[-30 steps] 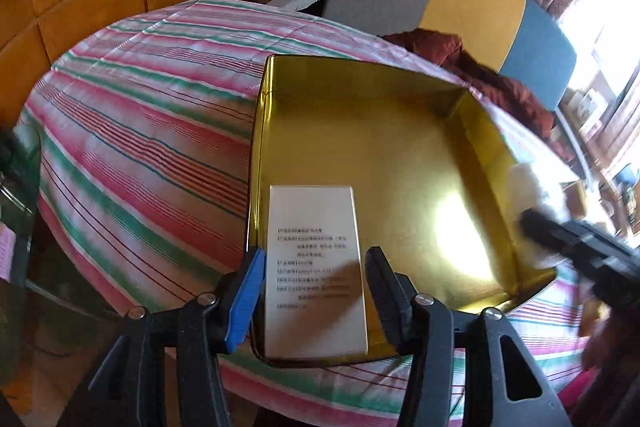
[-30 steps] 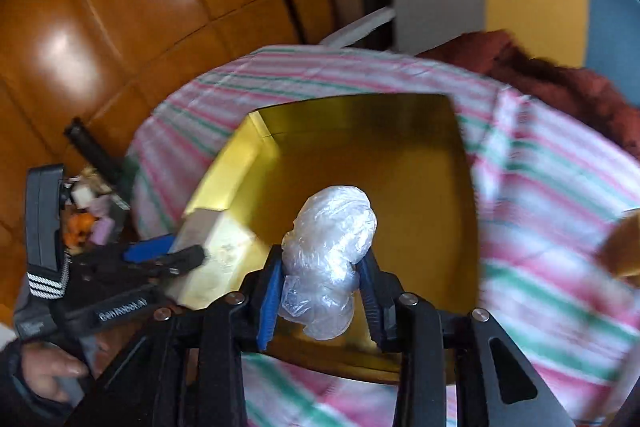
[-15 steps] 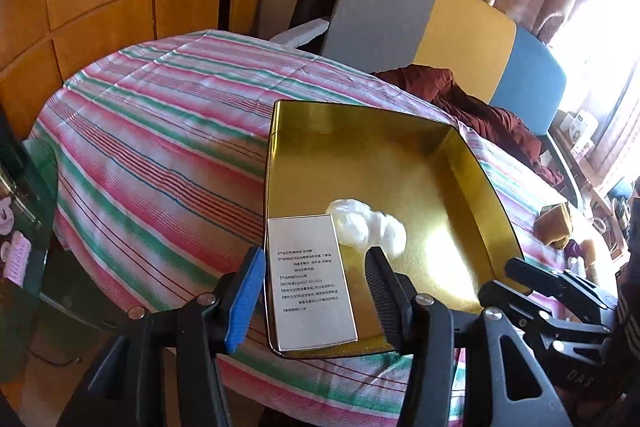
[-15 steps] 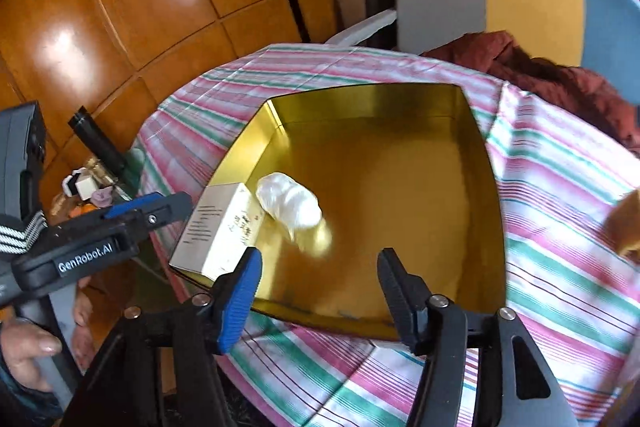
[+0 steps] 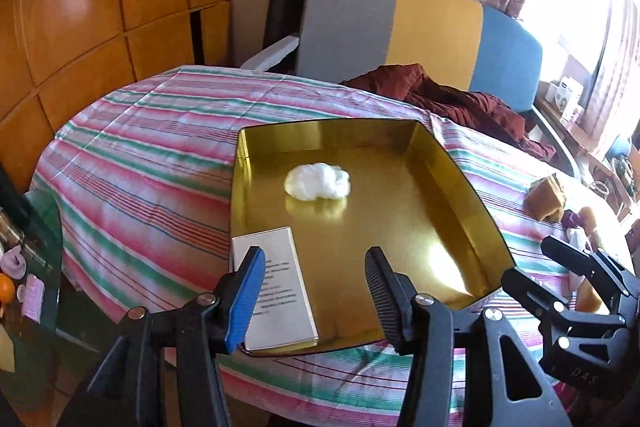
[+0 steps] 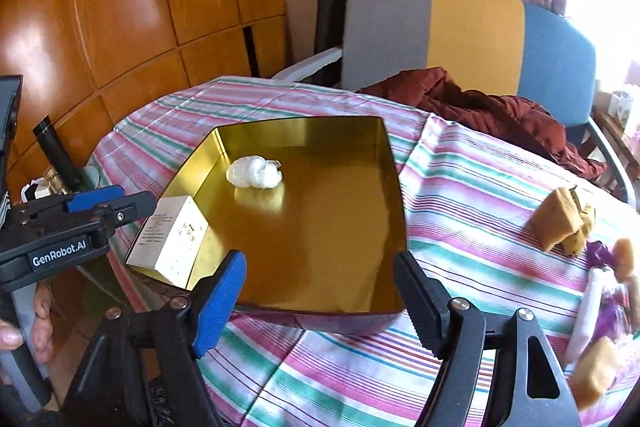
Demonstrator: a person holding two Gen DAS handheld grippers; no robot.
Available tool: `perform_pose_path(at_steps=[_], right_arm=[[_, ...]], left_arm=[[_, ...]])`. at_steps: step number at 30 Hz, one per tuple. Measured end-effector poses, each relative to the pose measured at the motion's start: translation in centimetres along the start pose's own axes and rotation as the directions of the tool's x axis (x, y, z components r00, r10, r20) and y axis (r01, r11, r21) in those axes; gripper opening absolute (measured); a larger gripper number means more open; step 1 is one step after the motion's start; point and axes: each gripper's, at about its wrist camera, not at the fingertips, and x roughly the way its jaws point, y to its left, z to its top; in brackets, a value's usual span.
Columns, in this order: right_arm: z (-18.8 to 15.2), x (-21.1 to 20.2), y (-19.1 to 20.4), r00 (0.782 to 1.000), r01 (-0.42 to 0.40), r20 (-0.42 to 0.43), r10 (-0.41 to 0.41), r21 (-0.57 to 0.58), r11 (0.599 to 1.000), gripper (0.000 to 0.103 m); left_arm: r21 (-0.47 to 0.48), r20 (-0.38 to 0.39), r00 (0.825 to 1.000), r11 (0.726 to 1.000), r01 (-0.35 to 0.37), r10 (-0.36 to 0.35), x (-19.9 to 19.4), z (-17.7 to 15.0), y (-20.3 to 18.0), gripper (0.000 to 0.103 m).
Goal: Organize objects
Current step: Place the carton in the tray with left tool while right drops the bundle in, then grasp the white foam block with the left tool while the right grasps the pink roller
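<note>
We see a shallow square gold metal tray [image 5: 460, 183] resting on a round table under a pink, green and white striped cloth [image 5: 132, 163]. Inside the tray, toward its far left part, lies a crumpled white plastic wad [image 5: 318, 181], free of both tools and mirrored in the shiny floor. A flat white rectangular box with printed text [image 5: 286, 291] lies in the near left corner of the tray, against the left wall.

Our left gripper [image 5: 316, 297] hangs above the near edge of the tray with its jaws moderately wide and nothing pressed between them; the blue pad overlaps the white box in the picture, but we cannot tell that it touches it. Our right gripper [image 6: 320, 301] sits over the near edge of the tray; its jaws have just been opening and now stand wide, with nothing between them.

To the right of the tray, well apart from it, several tan sponge-like blocks [image 6: 560, 223] lie on the cloth, with a purple and white item among them that is too blurred to name. Beyond the table stands a chair with a grey, yellow and blue back [image 6: 440, 35], and a dark red garment [image 6: 480, 111] lies heaped at the far edge.
</note>
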Motion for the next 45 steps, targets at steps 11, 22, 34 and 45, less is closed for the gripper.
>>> perform_pose_path(at_steps=[11,22,34,45], right_arm=[[-0.6,-2.4,-4.5,0.997,0.067,0.039,-0.07,0.057,0.996,0.082],[-2.0,-5.1,-12.2,0.974,0.22,0.027,-0.226,0.146,0.965,0.084],[-3.8,-9.2,-22.0,0.915,0.383,-0.002,-0.403,0.314,0.869,0.088],[-8.4,-11.9,-31.2,0.922,0.273,0.01,-0.387,0.691,0.669,0.091]], left_arm=[[0.089,-0.021,0.999,0.995,0.043,-0.041,0.2,-0.2,-3.5,0.053],[0.169,-0.047,0.996,0.982,0.085,-0.078,0.9,-0.3,-6.7,0.053],[0.211,-0.103,0.983,0.962,0.173,-0.154,2.1,-0.2,-10.2,0.053],[0.259,-0.184,0.937,0.905,0.337,-0.296,3.2,-0.3,-14.8,0.053]])
